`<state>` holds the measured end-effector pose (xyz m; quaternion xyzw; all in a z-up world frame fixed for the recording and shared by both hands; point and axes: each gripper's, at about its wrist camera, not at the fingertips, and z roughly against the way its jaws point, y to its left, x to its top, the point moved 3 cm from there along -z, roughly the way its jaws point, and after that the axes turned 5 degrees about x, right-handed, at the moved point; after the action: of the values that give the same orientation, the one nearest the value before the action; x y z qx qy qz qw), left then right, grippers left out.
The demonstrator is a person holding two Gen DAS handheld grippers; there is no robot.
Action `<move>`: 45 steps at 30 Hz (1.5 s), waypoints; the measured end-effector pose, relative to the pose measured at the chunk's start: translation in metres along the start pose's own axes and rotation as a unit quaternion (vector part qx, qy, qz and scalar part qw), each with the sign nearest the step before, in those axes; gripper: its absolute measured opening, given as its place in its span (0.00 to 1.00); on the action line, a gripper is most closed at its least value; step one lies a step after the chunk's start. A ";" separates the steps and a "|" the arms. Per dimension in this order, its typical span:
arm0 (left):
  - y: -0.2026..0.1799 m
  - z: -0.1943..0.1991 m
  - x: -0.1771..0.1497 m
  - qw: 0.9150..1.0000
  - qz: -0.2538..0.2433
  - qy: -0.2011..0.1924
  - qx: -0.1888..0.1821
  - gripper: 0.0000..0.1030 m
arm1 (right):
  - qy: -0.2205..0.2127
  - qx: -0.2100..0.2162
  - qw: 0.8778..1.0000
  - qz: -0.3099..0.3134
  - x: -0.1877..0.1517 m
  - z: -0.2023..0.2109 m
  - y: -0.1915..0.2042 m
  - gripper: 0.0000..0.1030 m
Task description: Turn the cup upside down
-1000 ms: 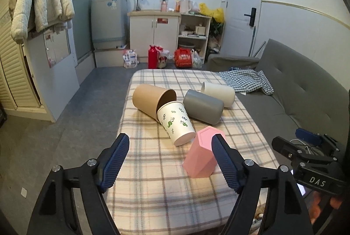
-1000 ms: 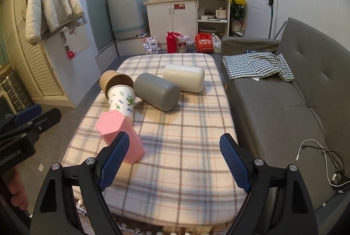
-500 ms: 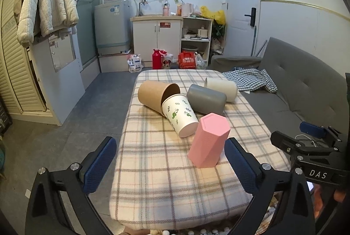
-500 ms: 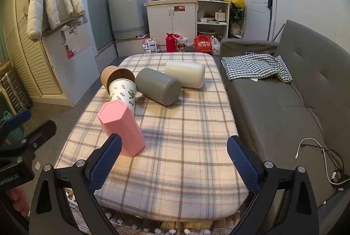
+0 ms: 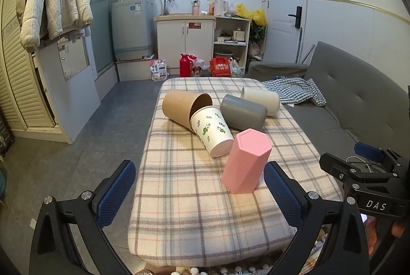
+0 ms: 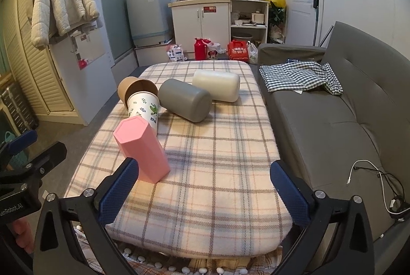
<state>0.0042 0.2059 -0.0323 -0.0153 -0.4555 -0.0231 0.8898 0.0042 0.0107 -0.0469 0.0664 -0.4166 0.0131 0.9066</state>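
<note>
A pink hexagonal cup [image 5: 245, 161] [image 6: 141, 150] stands upside down on the plaid-covered table [image 5: 184, 198] [image 6: 220, 172], closed end up. Behind it lie a white leaf-print paper cup [image 5: 211, 131] [image 6: 144, 107], a brown paper cup [image 5: 185, 107] [image 6: 133, 89], a grey cup [image 5: 243, 112] [image 6: 185, 99] and a cream cup [image 5: 260, 100] [image 6: 216, 84], all on their sides. My left gripper [image 5: 198, 194] is open and empty, held back at the table's near edge. My right gripper [image 6: 203, 194] is open and empty, also at the near edge.
A grey sofa [image 6: 333, 121] runs along the table's right side, with a checked cloth [image 6: 299, 76] and a white cable [image 6: 371, 180] on it. Bare floor lies to the left. Cabinets, a washing machine [image 5: 133, 29] and bags stand at the far wall.
Both grippers have drawn back from the table and opened wider. The pink cup stays standing alone, no longer between the left fingers.
</note>
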 end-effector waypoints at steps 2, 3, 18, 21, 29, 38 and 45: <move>0.000 0.000 -0.001 1.000 -0.001 0.000 0.001 1.00 | 0.000 0.001 1.000 0.000 0.000 0.000 0.000 1.00; 0.000 0.000 -0.001 1.000 0.000 0.000 0.001 1.00 | 0.001 0.001 1.000 0.000 0.000 0.000 0.000 1.00; 0.001 0.000 -0.001 1.000 0.002 0.001 0.001 1.00 | 0.000 0.001 1.000 0.001 0.000 0.000 0.000 1.00; 0.003 0.001 -0.001 1.000 0.004 0.000 0.001 1.00 | 0.001 0.001 1.000 0.001 0.000 0.000 0.000 1.00; 0.004 0.002 -0.001 1.000 0.004 -0.001 0.001 1.00 | 0.002 0.001 1.000 0.002 -0.001 -0.001 0.000 1.00; 0.004 0.002 -0.001 1.000 0.004 -0.001 0.002 1.00 | 0.004 0.001 1.000 0.002 -0.001 -0.002 0.000 1.00; 0.004 0.002 -0.001 1.000 0.004 0.000 0.002 1.00 | 0.005 0.001 1.000 0.002 -0.002 -0.003 0.000 1.00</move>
<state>0.0020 0.2099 -0.0316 -0.0153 -0.4559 -0.0187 0.8897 0.0049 0.0111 -0.0501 0.0665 -0.4124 0.0161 0.9084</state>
